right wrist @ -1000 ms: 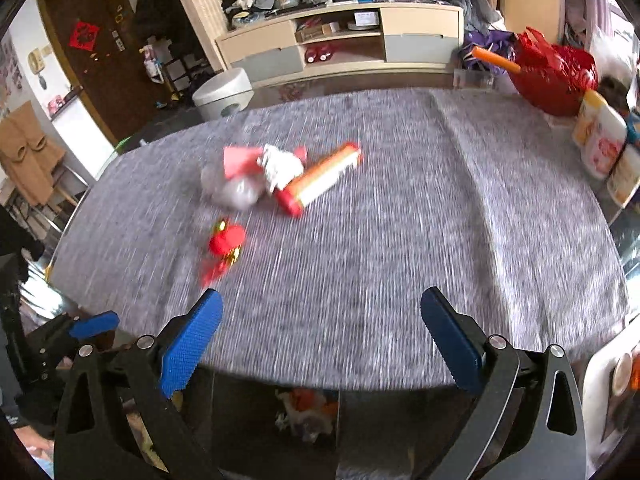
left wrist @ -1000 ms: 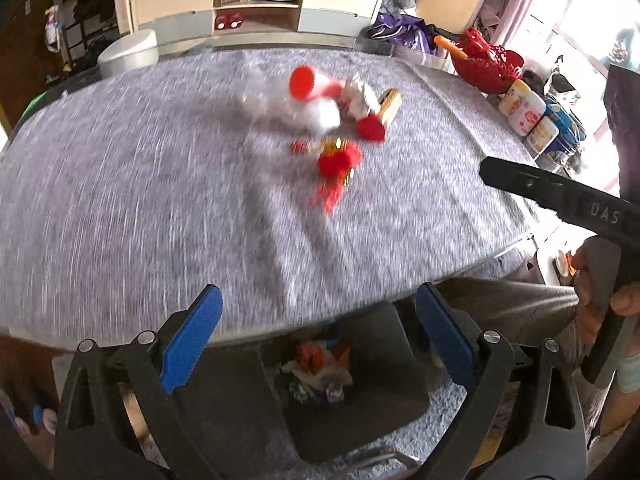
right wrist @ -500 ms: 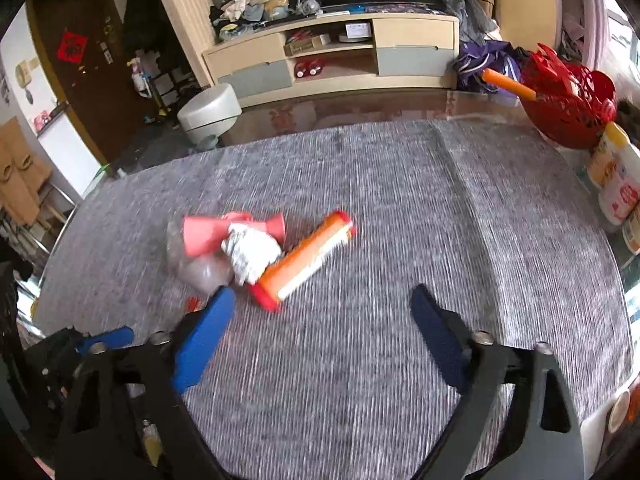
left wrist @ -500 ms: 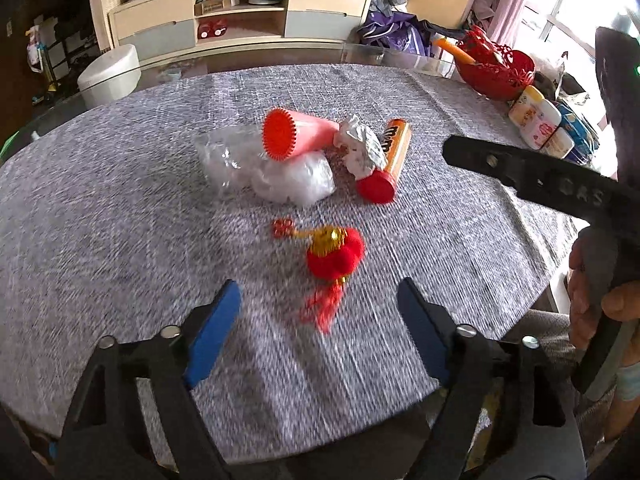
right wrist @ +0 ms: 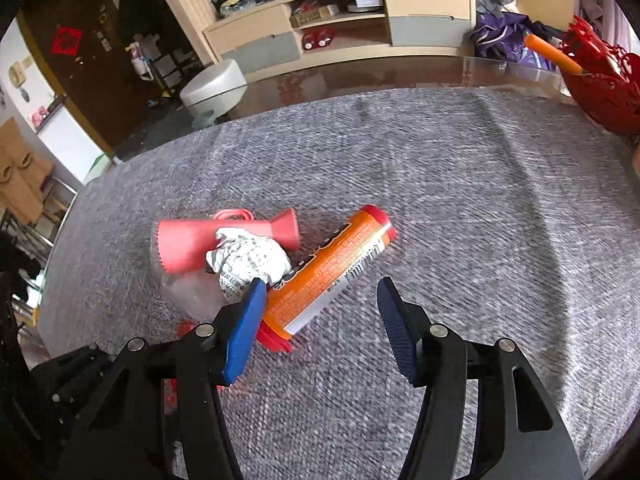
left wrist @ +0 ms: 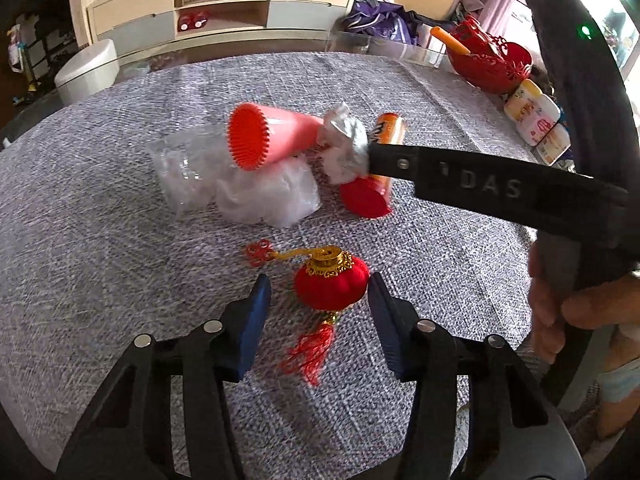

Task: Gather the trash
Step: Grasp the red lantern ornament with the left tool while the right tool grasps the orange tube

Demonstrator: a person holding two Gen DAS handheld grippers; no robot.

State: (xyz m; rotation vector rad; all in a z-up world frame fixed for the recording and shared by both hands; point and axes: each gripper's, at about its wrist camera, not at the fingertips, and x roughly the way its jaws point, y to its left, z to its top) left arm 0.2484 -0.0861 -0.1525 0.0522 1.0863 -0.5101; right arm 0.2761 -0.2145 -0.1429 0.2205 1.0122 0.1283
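- We see five pieces of trash lying on the grey woven tablecloth (left wrist: 100,264); none is lifted, so we judge all that shows here as still to be collected.
- The left gripper (left wrist: 318,300) stands with its blue-padded jaws spread either side of the small red velvet lantern ornament with gold cap and red tassel (left wrist: 331,282); the pads do not touch it, and it rests on the cloth.
- The right gripper (right wrist: 320,294) is likewise spread and holds nothing; its left pad lies just beside the orange cylindrical tube with red end caps (right wrist: 328,270).
- The crumpled white printed paper ball (right wrist: 248,260) touches that tube and the pink plastic horn-shaped toy (right wrist: 188,240).
- The crumpled clear plastic wrapper (left wrist: 236,184) lies under and beside the horn's wide mouth.
- We cannot see any bin in either view, so what has already been collected cannot be told.
- We judge the lantern and the tube to be the next picks.
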